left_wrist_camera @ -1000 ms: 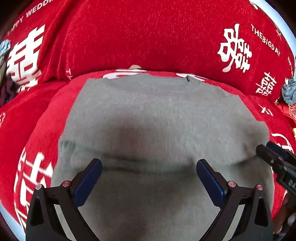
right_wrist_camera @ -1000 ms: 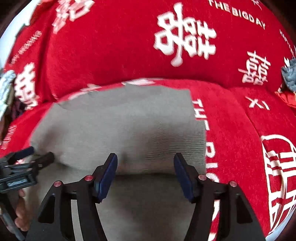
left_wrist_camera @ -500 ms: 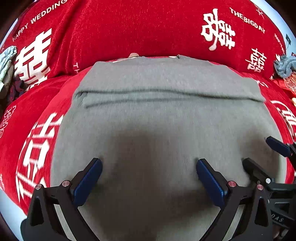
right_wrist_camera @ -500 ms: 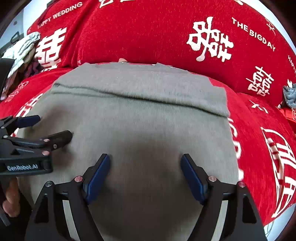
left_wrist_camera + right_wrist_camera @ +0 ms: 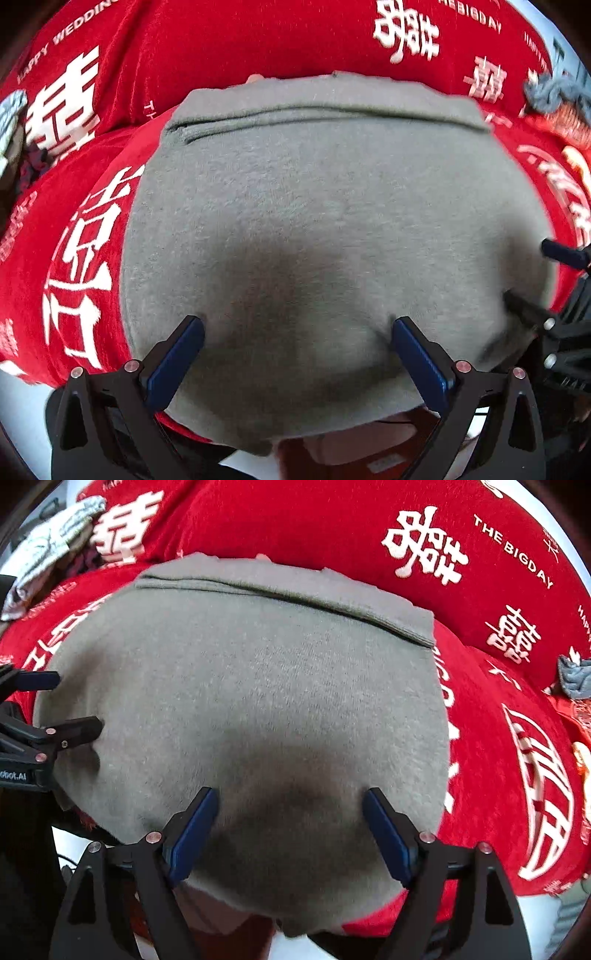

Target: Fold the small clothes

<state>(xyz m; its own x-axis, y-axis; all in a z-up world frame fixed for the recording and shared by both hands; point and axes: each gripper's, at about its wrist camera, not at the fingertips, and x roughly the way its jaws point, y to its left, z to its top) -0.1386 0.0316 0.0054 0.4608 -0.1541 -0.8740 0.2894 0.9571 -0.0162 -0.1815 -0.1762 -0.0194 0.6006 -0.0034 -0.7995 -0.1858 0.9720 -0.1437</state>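
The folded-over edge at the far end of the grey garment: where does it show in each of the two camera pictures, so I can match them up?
Left wrist: the folded edge runs across the upper middle, nearly level.
Right wrist: the folded edge crosses the upper middle, sloping down to the right.
Shared landmark: the white double-happiness character on the red cloth behind.

Blurred grey cloth heap (image 5: 554,92) at the frame's far-right edge.
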